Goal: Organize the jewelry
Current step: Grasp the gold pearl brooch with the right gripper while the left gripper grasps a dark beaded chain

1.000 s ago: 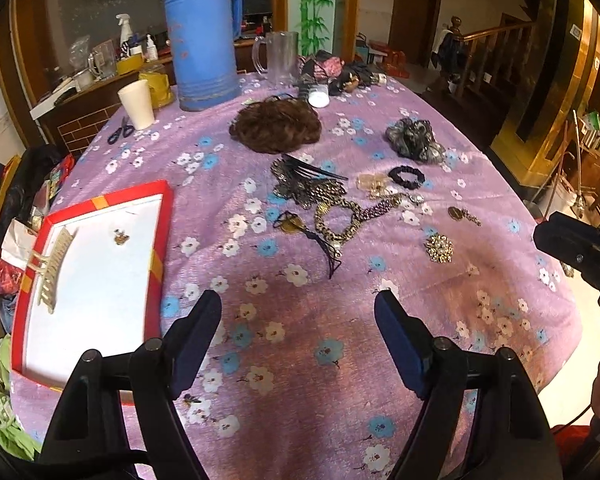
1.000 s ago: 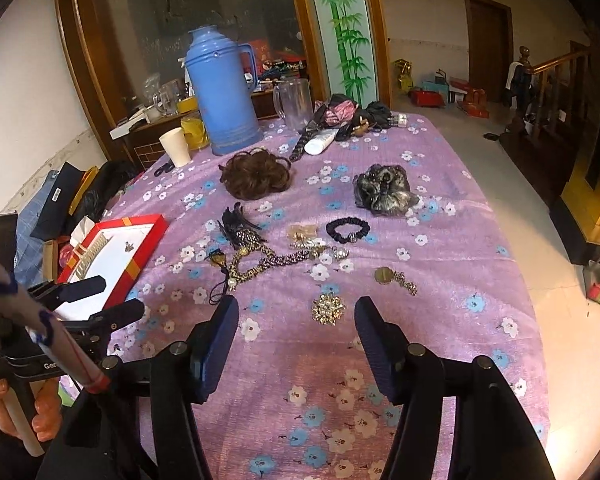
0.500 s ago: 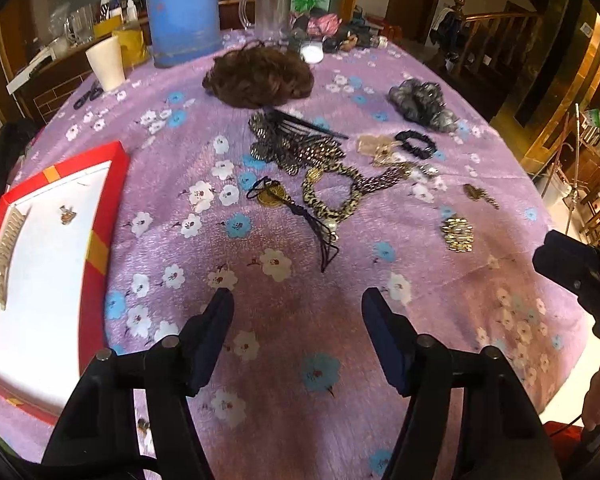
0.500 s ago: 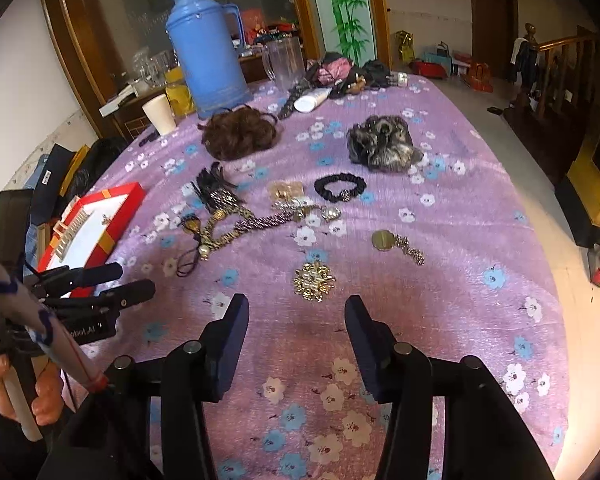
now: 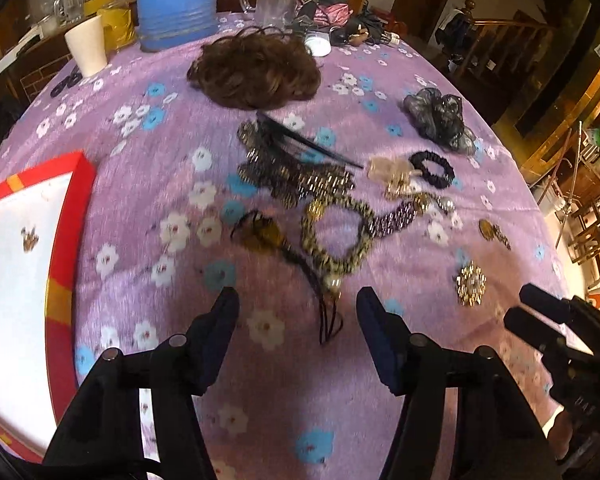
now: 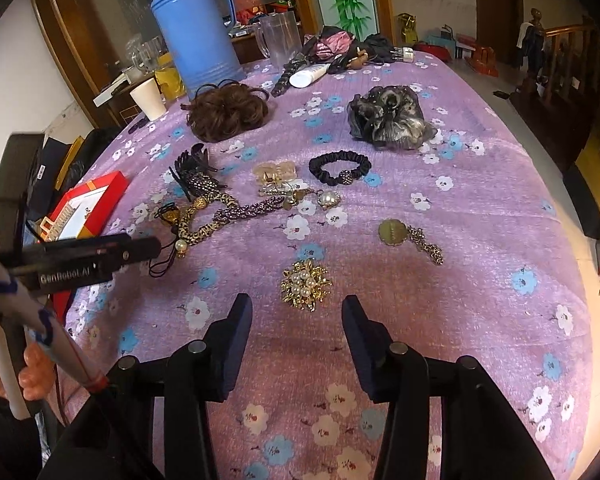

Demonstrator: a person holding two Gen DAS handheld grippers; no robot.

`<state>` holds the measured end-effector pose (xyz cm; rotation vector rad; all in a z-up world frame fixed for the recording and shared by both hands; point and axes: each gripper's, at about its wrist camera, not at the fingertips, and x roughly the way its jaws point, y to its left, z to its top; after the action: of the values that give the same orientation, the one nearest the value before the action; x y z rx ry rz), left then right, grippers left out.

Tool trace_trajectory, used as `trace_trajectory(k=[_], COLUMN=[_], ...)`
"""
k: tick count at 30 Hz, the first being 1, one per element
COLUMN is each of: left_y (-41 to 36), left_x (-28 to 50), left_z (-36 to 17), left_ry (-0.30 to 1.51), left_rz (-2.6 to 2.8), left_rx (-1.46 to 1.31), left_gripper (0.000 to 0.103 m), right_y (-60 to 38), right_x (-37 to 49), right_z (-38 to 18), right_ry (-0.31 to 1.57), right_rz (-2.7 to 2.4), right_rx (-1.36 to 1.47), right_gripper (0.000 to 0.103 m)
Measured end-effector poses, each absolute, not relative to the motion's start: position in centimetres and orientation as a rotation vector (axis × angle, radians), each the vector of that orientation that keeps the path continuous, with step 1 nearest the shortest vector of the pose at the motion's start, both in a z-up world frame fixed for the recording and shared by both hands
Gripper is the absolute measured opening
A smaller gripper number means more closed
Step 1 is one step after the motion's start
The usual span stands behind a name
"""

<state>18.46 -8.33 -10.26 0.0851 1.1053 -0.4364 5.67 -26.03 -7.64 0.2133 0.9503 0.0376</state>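
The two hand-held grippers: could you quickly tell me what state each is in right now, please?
Left hand-held gripper: jaws closing, nothing held; black cord lies between them.
Right hand-held gripper: jaws closing, nothing held; gold pearl brooch just ahead.

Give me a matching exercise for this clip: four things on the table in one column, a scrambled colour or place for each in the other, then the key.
Things:
1. thermos
2. paper cup
3. pearl brooch
4. scrunchie

Descriptions:
A. black, beside the grey hair piece
B. blue, at the table's far end
C. gold, just ahead of the right gripper
D. white, left of the thermos

Pairs: 1-B, 2-D, 3-C, 4-A
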Motion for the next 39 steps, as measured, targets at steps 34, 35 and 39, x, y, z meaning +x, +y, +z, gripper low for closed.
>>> trace_trajectory(k=[34,35,39], left_y=[-10.6,-10.8,-12.0], left_x=[19.8,19.8,20.1], left_z=[-10.3,-10.3,-10.4], left_ry=[1.078,1.08,1.084], left_rz=[-0.458,-0.461,-0.486], left_rx=[0.157,0.158,0.172], left_gripper=[0.049,0.049,0.049], right_y=[-25.0,-25.1,-25.3], right_x=[9.0,9.0,8.6], right_z=[-10.5,-10.4,-10.0], right_ry=[0.996,0.993,0.982], right_rz=[0.018,0.02,0.024], right_rx=[0.153,0.154,0.158], right_gripper=[0.034,0.033,0.024])
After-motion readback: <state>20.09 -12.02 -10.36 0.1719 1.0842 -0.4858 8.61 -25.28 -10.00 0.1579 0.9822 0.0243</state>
